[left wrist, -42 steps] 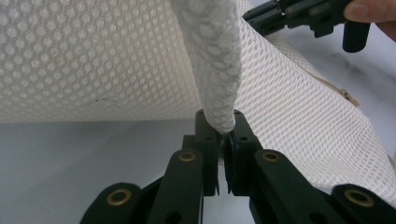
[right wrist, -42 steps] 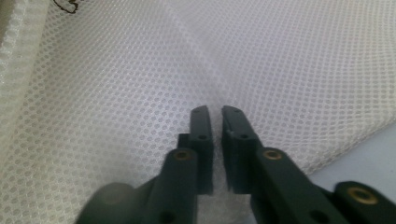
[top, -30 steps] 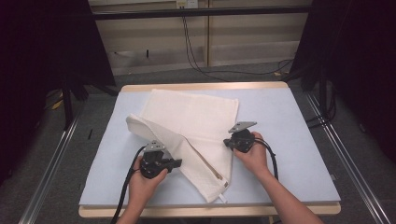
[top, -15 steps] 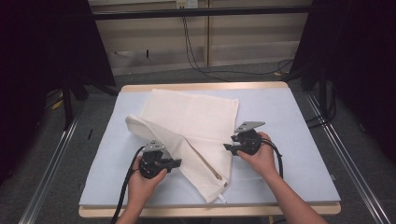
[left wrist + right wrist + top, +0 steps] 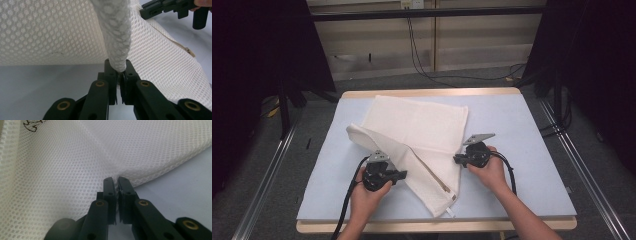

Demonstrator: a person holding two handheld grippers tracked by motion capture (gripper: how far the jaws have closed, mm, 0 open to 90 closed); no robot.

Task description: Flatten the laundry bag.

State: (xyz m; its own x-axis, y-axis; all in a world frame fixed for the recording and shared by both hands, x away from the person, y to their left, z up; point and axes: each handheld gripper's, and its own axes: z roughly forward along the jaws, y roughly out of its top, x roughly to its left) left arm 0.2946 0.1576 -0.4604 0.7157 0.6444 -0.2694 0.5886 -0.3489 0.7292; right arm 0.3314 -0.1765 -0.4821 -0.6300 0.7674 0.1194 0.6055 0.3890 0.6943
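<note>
Mid-fold on a white mesh laundry bag (image 5: 422, 131): left gripper (image 5: 398, 175) and right gripper (image 5: 458, 159) both clenched on its edges, probably ready to lift together.

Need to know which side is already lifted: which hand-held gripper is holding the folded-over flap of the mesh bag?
The left hand-held gripper: it pinches the raised fold of the mesh bag; the right hand-held gripper grips the flat edge.
</note>
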